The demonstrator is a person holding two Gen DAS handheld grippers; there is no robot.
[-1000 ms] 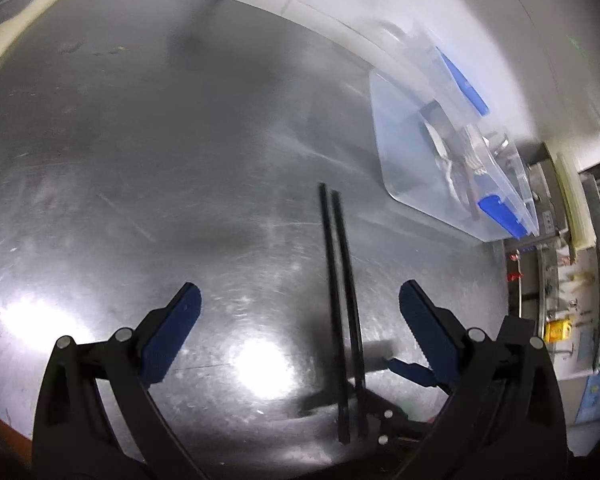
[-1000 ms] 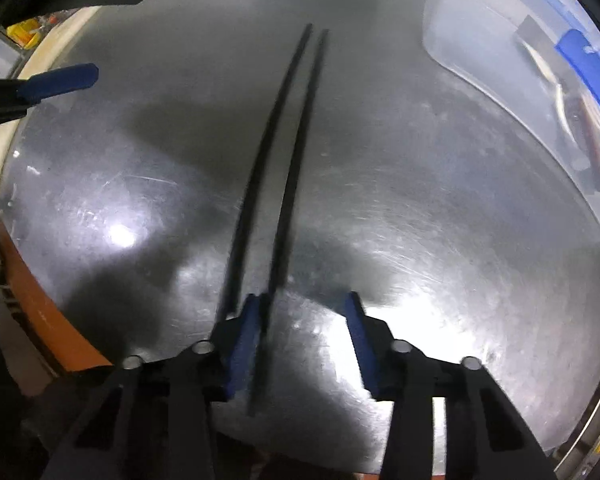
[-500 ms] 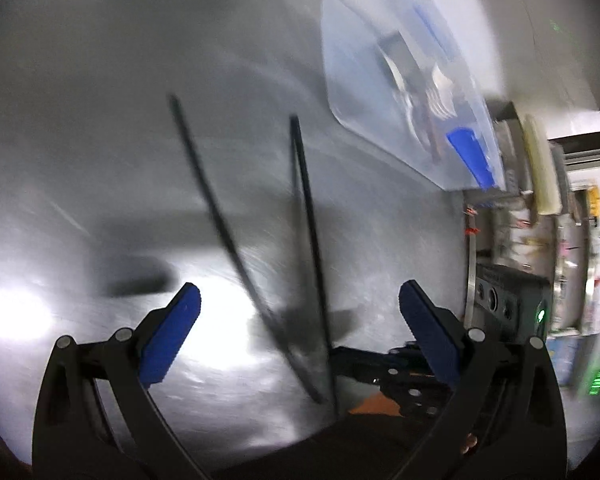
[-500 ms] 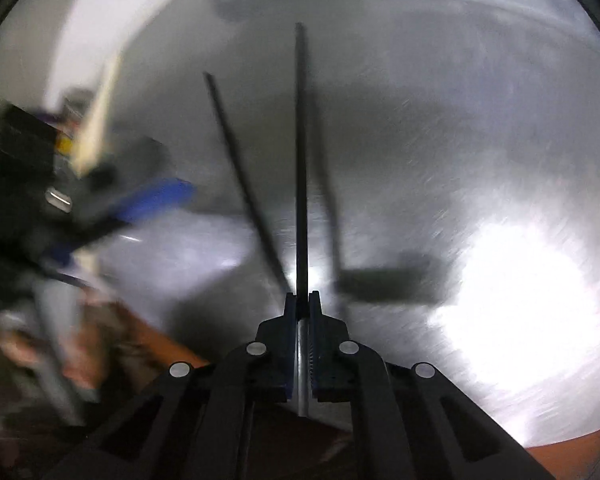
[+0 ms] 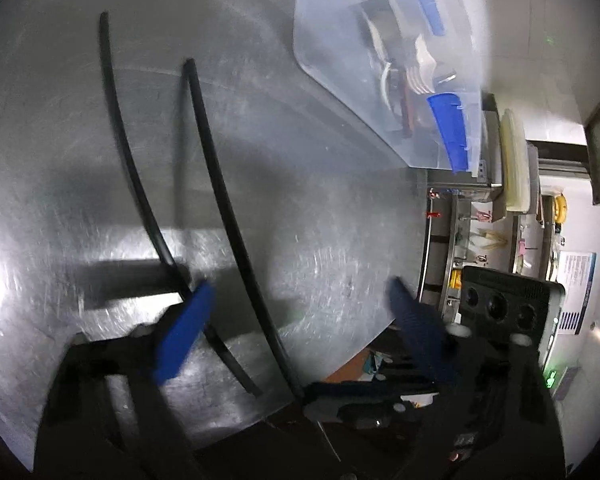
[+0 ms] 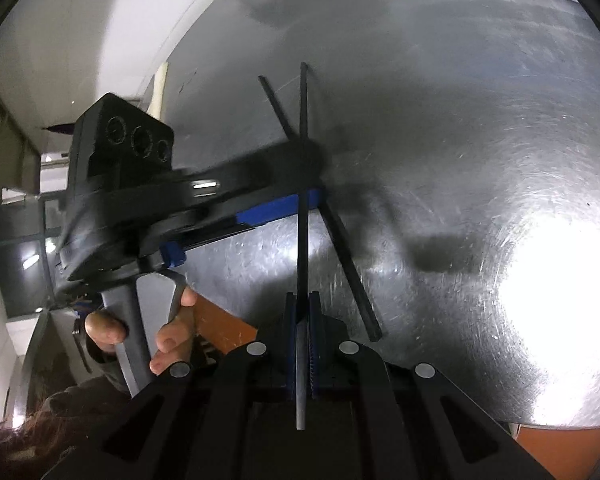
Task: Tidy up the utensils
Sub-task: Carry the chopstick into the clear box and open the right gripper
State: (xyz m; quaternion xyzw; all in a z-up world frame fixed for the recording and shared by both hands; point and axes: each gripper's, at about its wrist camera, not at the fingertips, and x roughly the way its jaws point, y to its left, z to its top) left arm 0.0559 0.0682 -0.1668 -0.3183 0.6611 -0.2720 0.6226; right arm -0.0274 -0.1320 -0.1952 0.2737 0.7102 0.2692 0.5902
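1. Right tool (image 6: 303,312): blue pads clamped on the near end of one black chopstick (image 6: 302,184). The held stick runs straight toward 12 o'clock in the right wrist view, its far tip raised over the bench (image 6: 480,120). A short grey stub projects behind the pads toward 6 o'clock.

2. Second chopstick (image 6: 344,252): in the right wrist view it passes behind the held stick, crossing it at about mid-length, and slants from 11 o'clock to 5 o'clock. Whether the two sticks touch at the crossing cannot be told.

3. Left tool (image 5: 296,332): jaws partly spread and lately narrowing, with nothing pressed between the pads. In the left wrist view the held chopstick (image 5: 224,208) passes through the gap between the fingers, while the other chopstick (image 5: 128,148) disappears behind the left-hand finger (image 5: 182,332).

4. Left tool seen from the right wrist camera (image 6: 296,184): it enters from 9 o'clock and is motion-blurred; one blue finger (image 6: 276,210) reaches the crossing of the two sticks. A hand (image 6: 156,328) grips its handle at 8 o'clock.

5. Clear plastic bin (image 5: 340,80): at 1 o'clock in the left wrist view, resting on the bench (image 5: 320,220) well apart from the sticks. It holds pale utensils (image 5: 420,68), and a blue latch (image 5: 450,132) sits on its near end.

6. Bench: brushed metal with strong glare patches and an orange edge at 6 o'clock in the right wrist view.
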